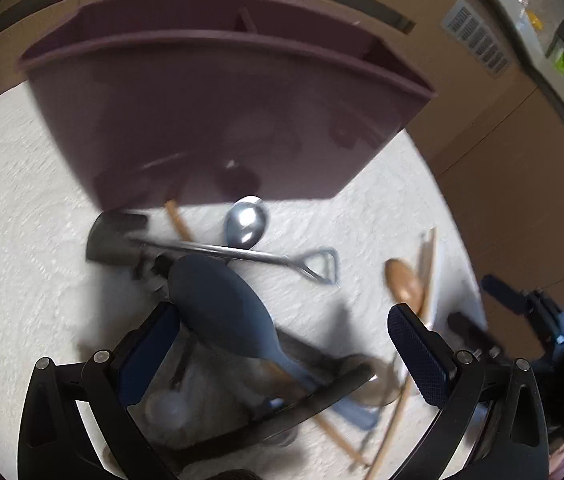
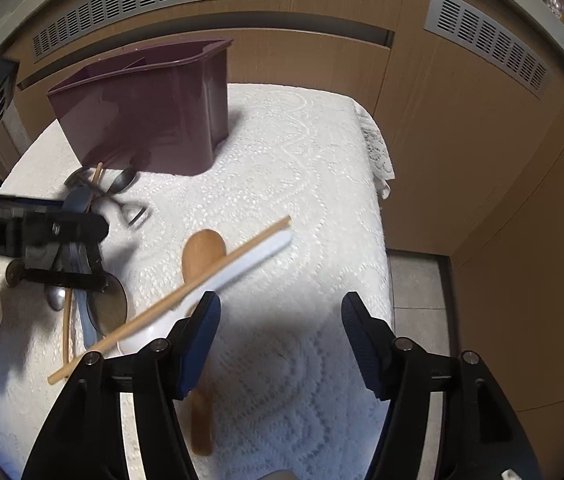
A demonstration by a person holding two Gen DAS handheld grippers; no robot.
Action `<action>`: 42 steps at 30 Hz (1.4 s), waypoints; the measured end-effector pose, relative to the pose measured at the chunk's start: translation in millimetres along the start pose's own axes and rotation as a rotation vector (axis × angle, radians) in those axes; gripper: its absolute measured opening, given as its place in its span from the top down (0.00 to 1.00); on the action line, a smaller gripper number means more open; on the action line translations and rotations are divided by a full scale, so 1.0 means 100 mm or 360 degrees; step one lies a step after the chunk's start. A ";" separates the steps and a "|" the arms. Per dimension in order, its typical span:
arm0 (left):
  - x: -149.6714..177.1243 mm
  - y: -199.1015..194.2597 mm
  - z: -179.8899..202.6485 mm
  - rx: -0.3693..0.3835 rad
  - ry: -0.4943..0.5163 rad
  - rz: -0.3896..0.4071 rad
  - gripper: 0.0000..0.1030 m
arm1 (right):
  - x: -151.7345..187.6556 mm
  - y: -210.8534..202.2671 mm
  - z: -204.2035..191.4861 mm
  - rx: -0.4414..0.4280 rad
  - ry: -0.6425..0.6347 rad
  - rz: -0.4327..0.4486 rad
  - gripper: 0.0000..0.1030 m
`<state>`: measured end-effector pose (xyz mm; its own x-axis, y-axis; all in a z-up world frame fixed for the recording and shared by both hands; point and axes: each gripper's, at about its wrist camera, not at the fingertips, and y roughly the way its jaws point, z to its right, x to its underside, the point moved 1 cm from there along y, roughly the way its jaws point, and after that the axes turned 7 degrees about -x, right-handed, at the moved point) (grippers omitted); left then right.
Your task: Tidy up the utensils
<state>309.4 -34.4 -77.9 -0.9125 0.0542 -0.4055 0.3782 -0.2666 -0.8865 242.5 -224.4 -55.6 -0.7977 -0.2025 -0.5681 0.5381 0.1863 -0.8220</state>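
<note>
Hovering over a utensil pile, left hand-held gripper [image 1: 282, 344] stands wide, nothing clamped; a blue spoon [image 1: 217, 308] lies between its pads without contact. Right hand-held gripper [image 2: 279, 322] also wide and empty, above bare white cloth [image 2: 302, 168] on the bench, near its right edge. Maroon caddy [image 2: 149, 108] upright at the bench's far edge, compartments look empty from here. Loose on the cloth: shovel-handled metal spoon [image 1: 241, 254], steel spoon [image 1: 246, 222], wooden spoon [image 2: 201, 256], chopstick [image 2: 169, 300] crossing it, white spoon [image 2: 241, 266] beside it. Left view blurred.
</note>
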 end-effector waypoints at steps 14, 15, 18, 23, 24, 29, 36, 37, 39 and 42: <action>0.18 -0.28 -0.26 -0.0239 -0.0053 0.0093 0.00 | 0.17 -0.06 0.12 0.0039 0.0044 0.0038 0.25; 0.20 -0.29 -0.26 -0.0210 -0.0088 0.0094 0.01 | 0.20 -0.07 0.14 0.0034 0.0057 0.0039 0.25; 0.16 -0.26 -0.18 -0.0143 -0.0100 0.0101 0.10 | 0.24 -0.06 0.20 0.0041 0.0092 0.0034 0.24; 0.11 -0.22 0.10 -0.0201 0.0077 0.0111 0.26 | 0.33 -0.15 0.24 0.0035 0.0109 0.0059 0.24; 0.13 -0.22 0.16 -0.0201 0.0147 0.0113 0.26 | 0.35 -0.17 0.25 0.0031 0.0107 0.0067 0.24; 0.28 -0.24 0.13 -0.0266 0.0323 0.0066 0.26 | 0.39 -0.18 0.27 0.0041 0.0088 0.0062 0.23; 0.54 -0.40 -0.23 -0.0238 0.0339 -0.0007 0.26 | 0.36 -0.21 0.26 0.0032 0.0109 0.0069 0.23; 0.61 -0.43 -0.26 -0.0241 0.0357 -0.0008 0.26 | 0.34 -0.21 0.25 0.0037 0.0116 0.0072 0.23; 0.71 -0.43 -0.26 -0.0243 0.0408 0.0005 0.27 | 0.32 -0.21 0.24 0.0038 0.0133 0.0080 0.23; 0.85 -0.44 -0.25 -0.0206 0.0427 0.0030 0.30 | 0.29 -0.22 0.20 0.0028 0.0156 0.0107 0.23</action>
<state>219.4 6.2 -78.5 -0.8379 0.3074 -0.4510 0.4269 -0.1459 -0.8925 212.6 -253.6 -54.8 -0.7818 -0.0948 -0.6163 0.5956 0.1792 -0.7831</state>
